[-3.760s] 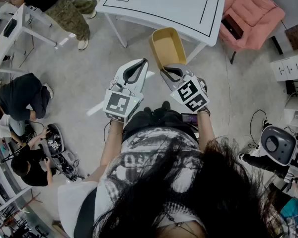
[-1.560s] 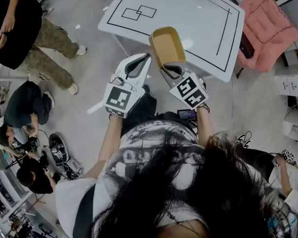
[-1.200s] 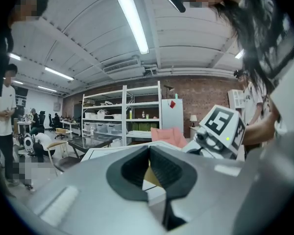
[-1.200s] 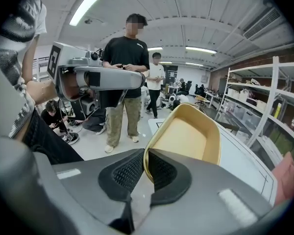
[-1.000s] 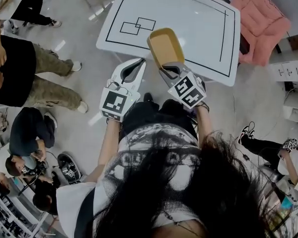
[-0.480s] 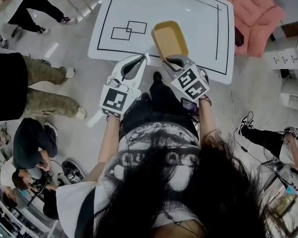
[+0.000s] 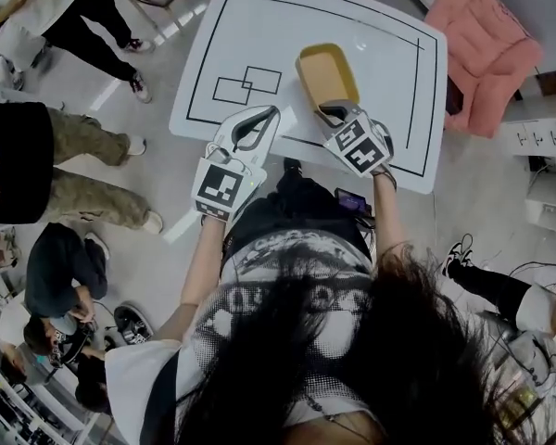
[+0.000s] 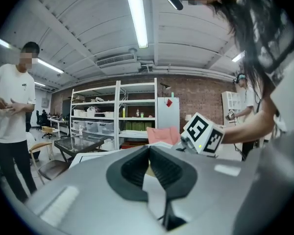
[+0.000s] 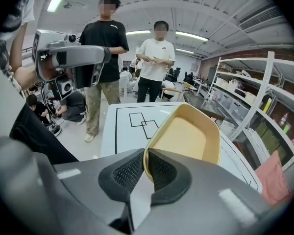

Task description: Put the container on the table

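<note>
The container point(image 7: 326, 74) is a shallow yellow tray with rounded corners. My right gripper point(image 7: 332, 111) is shut on its near rim and holds it over the near part of the white table point(image 7: 259, 26). In the right gripper view the container point(image 9: 188, 133) is empty and tilts up away from the jaws, with its rim clamped between the pads of my right gripper point(image 9: 146, 169). Whether it touches the table point(image 9: 122, 126) I cannot tell. My left gripper point(image 7: 251, 129) hangs shut and empty at the table's near edge, left of the container. In its own view my left gripper point(image 8: 149, 150) holds nothing.
The table carries a black border line and two overlapping squares point(image 7: 246, 85). A pink chair point(image 7: 486, 31) stands past its right side. People point(image 7: 37, 109) stand and crouch on the floor to the left. Two people point(image 9: 132, 62) stand beyond the table's far end, and shelving point(image 9: 255, 97) lies to the right.
The person has walked up to the table. The container, which hung over the floor in front of the table, now sits over the tabletop, still in my right gripper. Left gripper stays shut.
</note>
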The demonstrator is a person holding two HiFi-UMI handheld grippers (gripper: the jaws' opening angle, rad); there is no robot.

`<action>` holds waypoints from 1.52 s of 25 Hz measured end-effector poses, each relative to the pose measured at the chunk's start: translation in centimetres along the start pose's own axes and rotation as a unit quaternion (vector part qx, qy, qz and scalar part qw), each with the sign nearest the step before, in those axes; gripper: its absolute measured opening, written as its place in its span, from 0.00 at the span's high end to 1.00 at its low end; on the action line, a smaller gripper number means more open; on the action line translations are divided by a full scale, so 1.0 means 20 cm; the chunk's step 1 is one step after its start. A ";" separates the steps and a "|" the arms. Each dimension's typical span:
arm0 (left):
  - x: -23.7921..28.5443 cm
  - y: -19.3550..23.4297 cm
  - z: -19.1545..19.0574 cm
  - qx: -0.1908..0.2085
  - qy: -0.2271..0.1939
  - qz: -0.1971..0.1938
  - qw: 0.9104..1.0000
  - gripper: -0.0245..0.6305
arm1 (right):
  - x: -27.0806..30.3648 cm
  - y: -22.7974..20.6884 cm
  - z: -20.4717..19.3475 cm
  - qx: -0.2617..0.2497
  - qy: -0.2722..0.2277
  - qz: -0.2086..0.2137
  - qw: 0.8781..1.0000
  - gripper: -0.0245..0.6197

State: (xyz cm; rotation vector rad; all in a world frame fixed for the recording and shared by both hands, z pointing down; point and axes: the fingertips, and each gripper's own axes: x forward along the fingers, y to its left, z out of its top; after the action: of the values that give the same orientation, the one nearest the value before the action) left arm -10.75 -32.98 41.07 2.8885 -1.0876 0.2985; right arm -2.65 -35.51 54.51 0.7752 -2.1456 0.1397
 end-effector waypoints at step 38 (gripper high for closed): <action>0.16 0.19 0.00 -0.009 0.038 0.024 0.999 0.96 | 0.19 -0.40 0.16 -0.009 -0.048 -0.047 0.998 0.90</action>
State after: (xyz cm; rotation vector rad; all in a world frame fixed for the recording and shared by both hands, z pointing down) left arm -10.90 -37.84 41.48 2.8133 -1.1427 0.3944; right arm -1.96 -44.99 53.92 0.8871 -2.1922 0.0329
